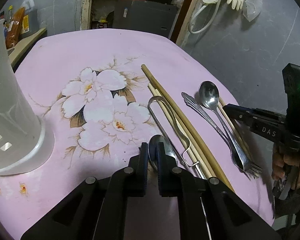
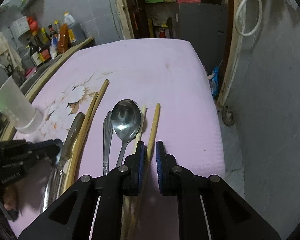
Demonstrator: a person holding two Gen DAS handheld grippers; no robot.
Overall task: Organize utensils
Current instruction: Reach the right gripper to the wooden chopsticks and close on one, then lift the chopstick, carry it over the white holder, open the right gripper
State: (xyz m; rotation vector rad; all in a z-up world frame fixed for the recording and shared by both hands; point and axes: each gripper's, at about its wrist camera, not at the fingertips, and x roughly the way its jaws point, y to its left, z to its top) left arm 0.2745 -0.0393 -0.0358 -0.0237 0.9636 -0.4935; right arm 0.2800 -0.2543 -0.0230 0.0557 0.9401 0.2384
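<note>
Utensils lie in a row on the pink flowered table (image 1: 70,60): metal tongs (image 1: 166,118), several chopsticks (image 1: 178,110), a fork (image 1: 220,130) and a large spoon (image 1: 209,96). My left gripper (image 1: 151,148) has its jaws narrowly apart around the bowl of a second spoon (image 1: 166,152) on the cloth. My right gripper (image 2: 150,147) is open and straddles a chopstick (image 2: 154,124) at the row's right end. The large spoon (image 2: 126,118) and the fork handle (image 2: 107,136) lie just left of it.
A white plastic holder (image 1: 12,104) stands at the table's left; it also shows in the right wrist view (image 2: 18,108). Bottles (image 2: 42,46) sit on a counter beyond. The table's right edge (image 2: 214,108) drops to a grey floor.
</note>
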